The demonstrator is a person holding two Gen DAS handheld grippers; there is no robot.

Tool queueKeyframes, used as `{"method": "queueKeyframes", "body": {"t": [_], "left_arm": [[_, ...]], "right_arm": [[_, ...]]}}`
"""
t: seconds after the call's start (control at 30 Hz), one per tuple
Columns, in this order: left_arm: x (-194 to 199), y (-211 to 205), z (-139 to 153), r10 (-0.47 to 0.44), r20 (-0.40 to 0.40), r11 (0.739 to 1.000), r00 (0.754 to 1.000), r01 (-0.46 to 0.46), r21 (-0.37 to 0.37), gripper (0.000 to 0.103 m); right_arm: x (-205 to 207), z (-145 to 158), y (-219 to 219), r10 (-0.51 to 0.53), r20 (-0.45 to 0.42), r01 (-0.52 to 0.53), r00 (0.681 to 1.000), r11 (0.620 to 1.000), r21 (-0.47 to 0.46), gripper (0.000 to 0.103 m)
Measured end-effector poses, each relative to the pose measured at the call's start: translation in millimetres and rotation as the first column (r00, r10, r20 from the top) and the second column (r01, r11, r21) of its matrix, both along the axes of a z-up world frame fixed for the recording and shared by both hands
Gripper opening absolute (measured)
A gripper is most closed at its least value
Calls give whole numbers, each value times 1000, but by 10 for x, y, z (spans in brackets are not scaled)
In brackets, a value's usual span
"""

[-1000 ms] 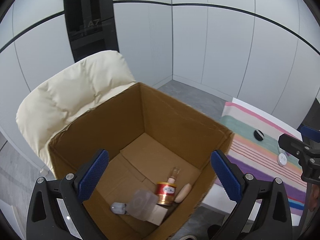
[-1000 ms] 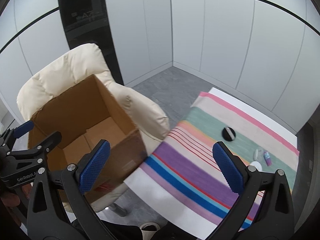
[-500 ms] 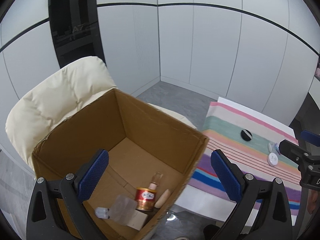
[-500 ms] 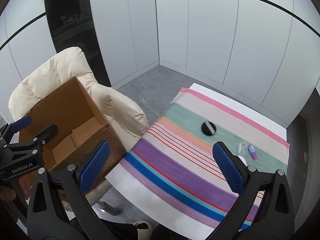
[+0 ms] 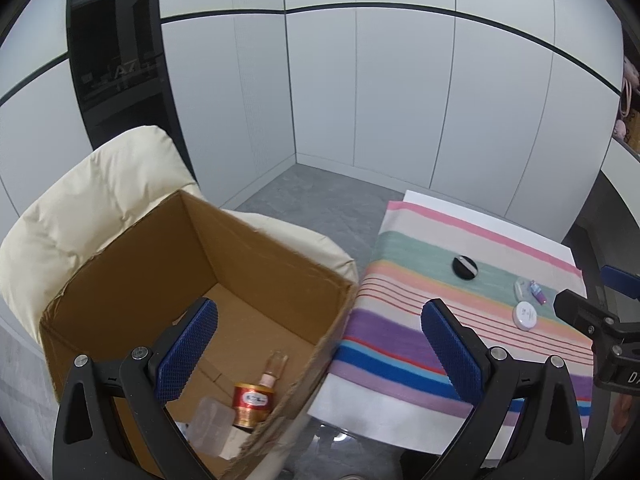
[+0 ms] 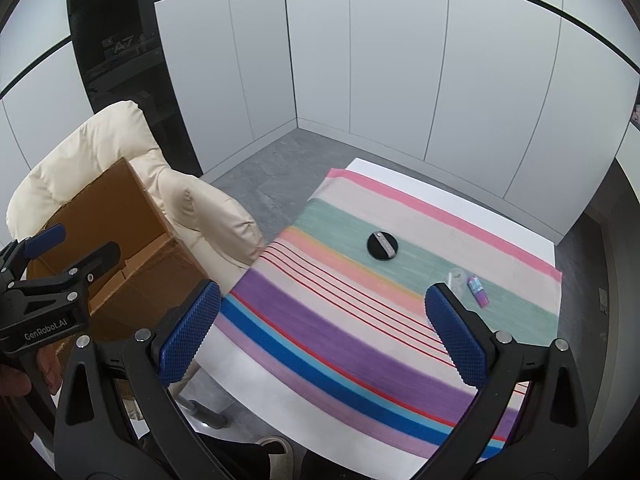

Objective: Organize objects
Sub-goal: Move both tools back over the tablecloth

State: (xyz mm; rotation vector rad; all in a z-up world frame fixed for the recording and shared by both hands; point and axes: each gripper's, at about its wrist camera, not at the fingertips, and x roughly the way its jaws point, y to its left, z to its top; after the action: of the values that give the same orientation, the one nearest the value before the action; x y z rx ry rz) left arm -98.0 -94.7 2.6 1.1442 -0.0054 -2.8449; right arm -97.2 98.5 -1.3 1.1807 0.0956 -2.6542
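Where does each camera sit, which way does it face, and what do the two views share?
Left wrist: sits on the left claw, looking over the cardboard box on the cream chair; its open blue fingers show, the right claw at far right.
Right wrist: sits on the right claw, facing the striped cloth; open fingers, a hand holding the left claw.
Shared: box, chair, cloth, black disc, purple tube.

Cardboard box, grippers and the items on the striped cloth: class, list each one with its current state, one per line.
cardboard box: open-topped, on the chair, items inside
left gripper: open, empty
right gripper: open, empty
red tin: upright in the box
black disc: flat on the cloth
white round lid: flat on the cloth
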Motion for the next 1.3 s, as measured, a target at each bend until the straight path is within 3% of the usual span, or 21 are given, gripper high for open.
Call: {"method": "queueKeyframes", "body": {"t": [0.97,1.3], "left_arm": [[-188,1052,-56,-172,7,985,985,172,-16,103],[-261,1449,-191,-227,46,974,973,228,-12,103]], "right_arm": [[98,-46,982,-148,20,148,989,989,6,103],[112,-175,1388,-215,63,215,975,977,8,103]]}}
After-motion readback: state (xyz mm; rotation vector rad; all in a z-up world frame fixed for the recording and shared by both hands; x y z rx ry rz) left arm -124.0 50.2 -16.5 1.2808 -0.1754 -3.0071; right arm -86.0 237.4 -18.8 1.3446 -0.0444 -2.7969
